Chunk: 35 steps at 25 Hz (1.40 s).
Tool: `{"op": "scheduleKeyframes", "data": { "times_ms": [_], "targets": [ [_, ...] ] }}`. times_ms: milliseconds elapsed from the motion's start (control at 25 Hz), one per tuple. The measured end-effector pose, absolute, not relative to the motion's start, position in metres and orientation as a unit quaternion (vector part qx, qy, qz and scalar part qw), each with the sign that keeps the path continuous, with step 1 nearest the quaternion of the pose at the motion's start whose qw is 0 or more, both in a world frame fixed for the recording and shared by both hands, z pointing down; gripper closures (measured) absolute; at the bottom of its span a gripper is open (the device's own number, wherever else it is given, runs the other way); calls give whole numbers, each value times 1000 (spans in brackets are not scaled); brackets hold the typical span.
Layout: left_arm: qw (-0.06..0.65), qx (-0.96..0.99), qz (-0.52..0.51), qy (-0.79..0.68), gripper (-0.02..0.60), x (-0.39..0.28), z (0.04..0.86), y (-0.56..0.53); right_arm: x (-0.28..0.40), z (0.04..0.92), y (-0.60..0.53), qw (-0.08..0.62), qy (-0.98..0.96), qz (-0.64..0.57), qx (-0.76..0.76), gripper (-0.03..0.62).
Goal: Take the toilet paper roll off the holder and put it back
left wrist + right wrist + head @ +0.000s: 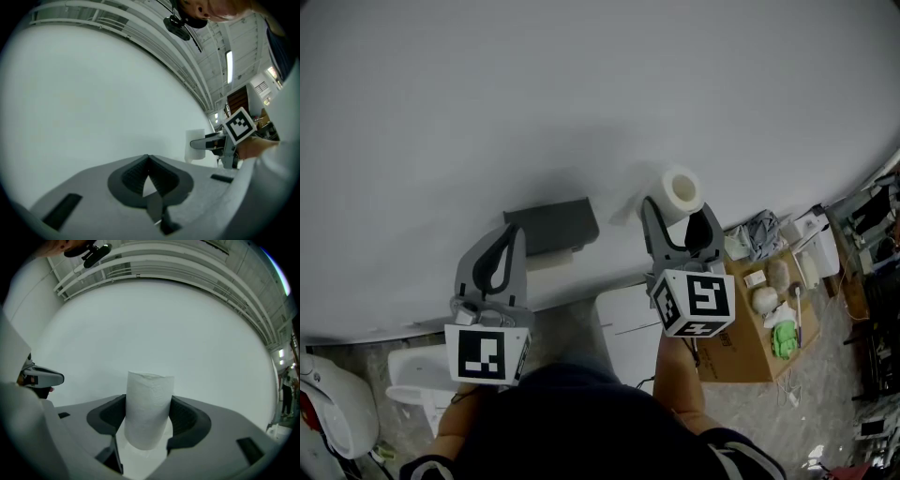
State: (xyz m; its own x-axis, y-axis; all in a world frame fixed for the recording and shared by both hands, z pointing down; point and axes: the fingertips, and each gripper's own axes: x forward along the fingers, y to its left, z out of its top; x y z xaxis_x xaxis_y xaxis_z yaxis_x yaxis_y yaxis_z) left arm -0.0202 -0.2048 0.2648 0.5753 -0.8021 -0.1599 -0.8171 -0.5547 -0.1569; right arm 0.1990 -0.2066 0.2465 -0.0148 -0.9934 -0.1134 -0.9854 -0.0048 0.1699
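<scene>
Soft white cyl. TP roll (149, 399) in R claw (147, 420); L claw (149, 161) tips together

Count on inspection: one toilet paper roll (682, 187); one dark grey holder (553, 225); two grippers, namely the left gripper (512, 234) and the right gripper (680, 214), two fingers (652, 228) apiece; one cardboard box (736, 352), bearing several small items too indistinct to tally.
</scene>
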Motion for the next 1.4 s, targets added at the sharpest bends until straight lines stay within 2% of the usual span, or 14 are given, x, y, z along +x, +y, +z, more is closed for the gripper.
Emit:
{"op": "scheduleKeyframes", "data": {
  "times_ms": [600,1400],
  "targets": [
    [79,-879,34,469,583,-25,277,-195,193,240,-201,16,-705,-112,700,299],
    [75,-872,38,482,583,-36,278,-191,156,226,-212,9,-734,-125,668,299]
  ]
}}
